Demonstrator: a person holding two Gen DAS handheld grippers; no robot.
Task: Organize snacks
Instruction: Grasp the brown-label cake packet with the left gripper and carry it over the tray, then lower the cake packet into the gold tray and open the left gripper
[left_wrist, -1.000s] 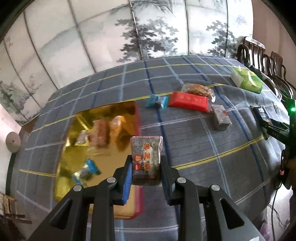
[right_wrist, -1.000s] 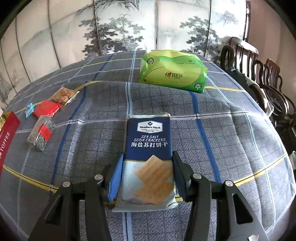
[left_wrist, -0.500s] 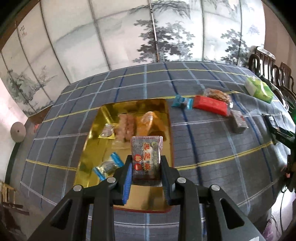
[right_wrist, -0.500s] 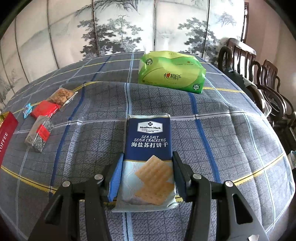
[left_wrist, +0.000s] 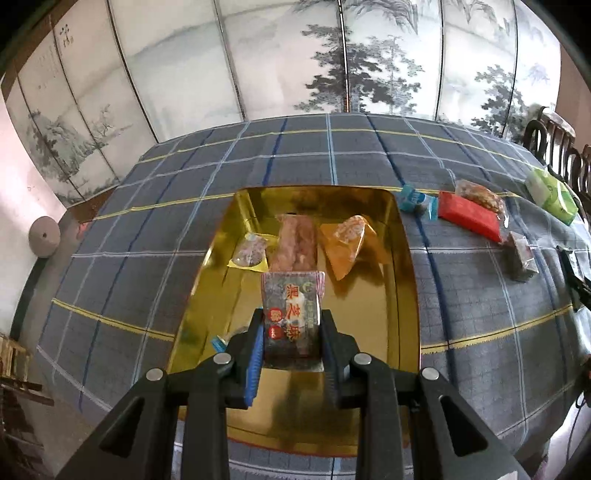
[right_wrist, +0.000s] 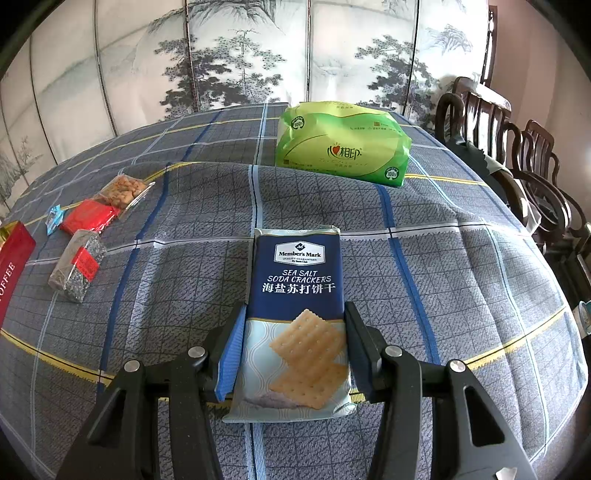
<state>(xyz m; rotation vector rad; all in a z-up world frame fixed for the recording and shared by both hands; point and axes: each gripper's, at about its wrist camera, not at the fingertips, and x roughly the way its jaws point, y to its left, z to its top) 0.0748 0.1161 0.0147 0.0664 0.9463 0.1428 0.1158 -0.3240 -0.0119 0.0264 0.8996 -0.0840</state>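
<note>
My left claw (left_wrist: 291, 334) is clenched on a dark sesame bar (left_wrist: 291, 314), held upright above the gold tray (left_wrist: 404, 295), which lies on the surface (left_wrist: 480, 314) and already holds three packets toward its far end. My right claw (right_wrist: 295, 345) grips a cracker pack (right_wrist: 297, 317) by its long sides; the pack lies flat on the surface near the front edge. Toward the left edge lie a second sesame bar (right_wrist: 77, 267), a red packet (right_wrist: 88, 216), a clear nut packet (right_wrist: 123, 190) and a small blue candy (right_wrist: 53, 218). A green tissue pack (right_wrist: 343, 142) sits toward the far edge.
</note>
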